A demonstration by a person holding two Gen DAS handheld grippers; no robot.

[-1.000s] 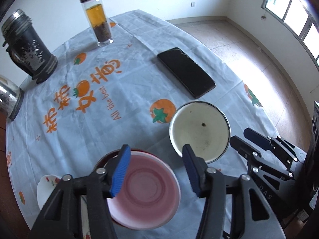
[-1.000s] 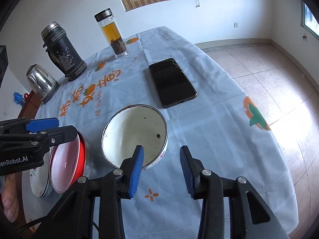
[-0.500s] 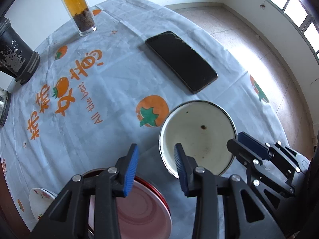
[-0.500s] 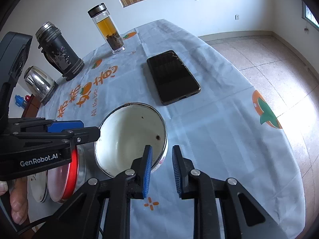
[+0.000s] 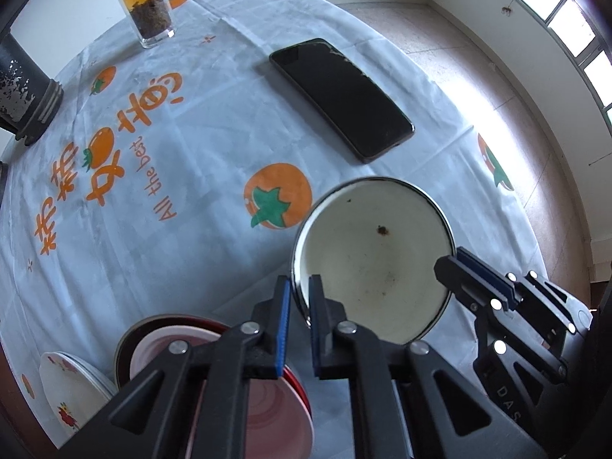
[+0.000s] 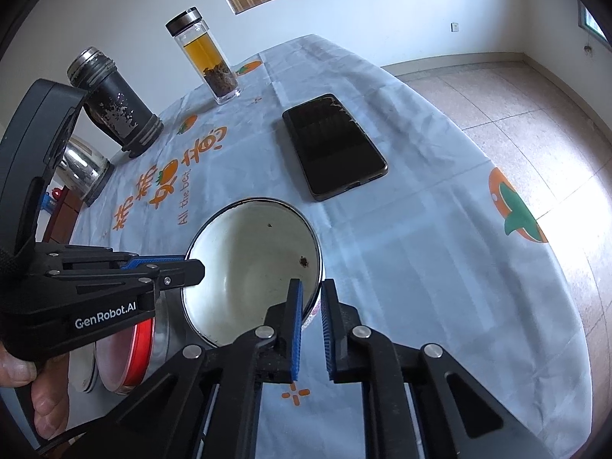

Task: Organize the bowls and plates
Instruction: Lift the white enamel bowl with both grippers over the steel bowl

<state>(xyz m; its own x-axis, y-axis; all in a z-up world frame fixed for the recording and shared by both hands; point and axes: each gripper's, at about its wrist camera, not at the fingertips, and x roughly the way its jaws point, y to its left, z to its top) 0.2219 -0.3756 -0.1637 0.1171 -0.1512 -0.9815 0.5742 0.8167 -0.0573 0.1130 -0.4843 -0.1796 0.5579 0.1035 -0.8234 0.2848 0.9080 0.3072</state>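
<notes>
A white enamel bowl [image 5: 375, 267] [image 6: 252, 260] with dark specks inside sits on the tablecloth. My left gripper [image 5: 299, 287] [image 6: 193, 266] is at its left rim, jaws closing tight with the rim pinched between the blue pads. At the opposite rim, my right gripper [image 6: 310, 290] [image 5: 449, 266] has its jaws closing on the edge, and the pads press on it. Left of the bowl stands a red-rimmed dish with a pink inside [image 5: 267, 401] [image 6: 122, 359]. Beside that dish lies a white flowered plate [image 5: 69, 390] [image 6: 82, 375].
A black phone [image 5: 340, 95] [image 6: 332, 145] lies beyond the bowl. Further back stand a glass tea bottle [image 5: 149, 4] [image 6: 206, 57], a black flask [image 5: 19, 88] [image 6: 114, 103] and a steel kettle [image 6: 80, 168]. The table edge falls off to tiled floor on the right. A hand [image 6: 30, 401] holds the left gripper.
Both grippers went from open to clamped on the white bowl's rim. The left one moved from over the red dish to the bowl's left edge and came lower.
</notes>
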